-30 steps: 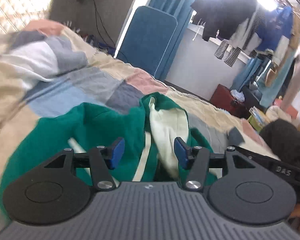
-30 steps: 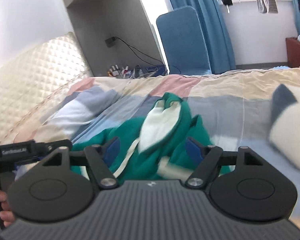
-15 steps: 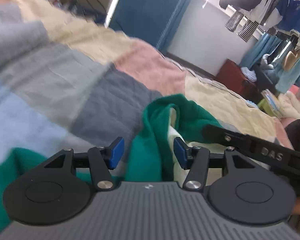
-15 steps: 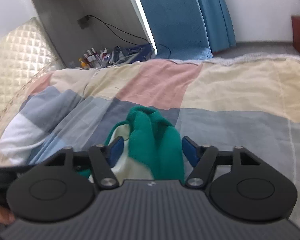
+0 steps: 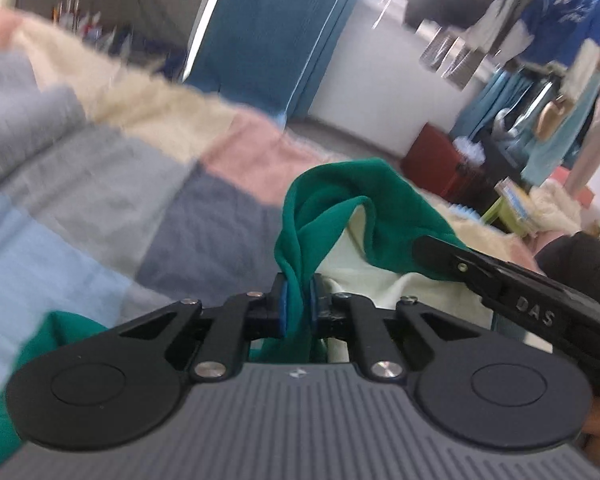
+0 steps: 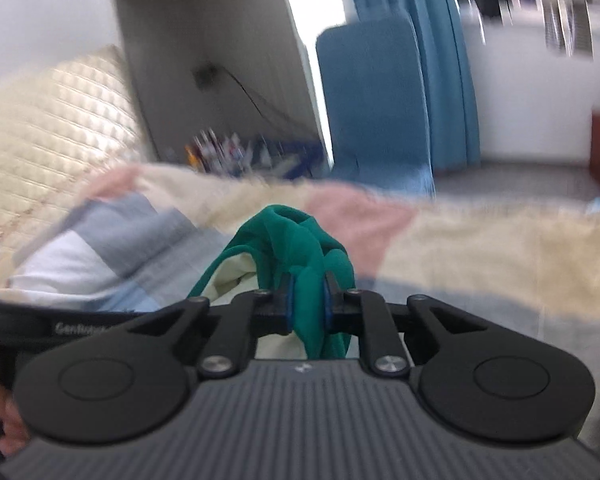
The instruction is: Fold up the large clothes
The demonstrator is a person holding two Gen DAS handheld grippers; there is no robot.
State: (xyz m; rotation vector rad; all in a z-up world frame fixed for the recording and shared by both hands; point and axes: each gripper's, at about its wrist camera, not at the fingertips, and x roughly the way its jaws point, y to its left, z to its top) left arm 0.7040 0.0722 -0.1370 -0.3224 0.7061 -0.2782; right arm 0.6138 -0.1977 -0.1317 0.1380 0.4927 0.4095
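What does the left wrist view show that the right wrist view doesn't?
Only the left wrist view: hanging clothes at upper right, and the right gripper reaching in from the right onto the green garment.

Only the right wrist view: the quilted headboard, a wall socket with cable, and a hand at lower left.

Both: each view's own gripper, left gripper and right, whose jaws have just closed on green fabric; the garment's cream lining; the patchwork bedspread; the blue chair.

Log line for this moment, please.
left gripper: shut on green garment | right gripper: shut on green garment | both just closed | over patchwork quilt
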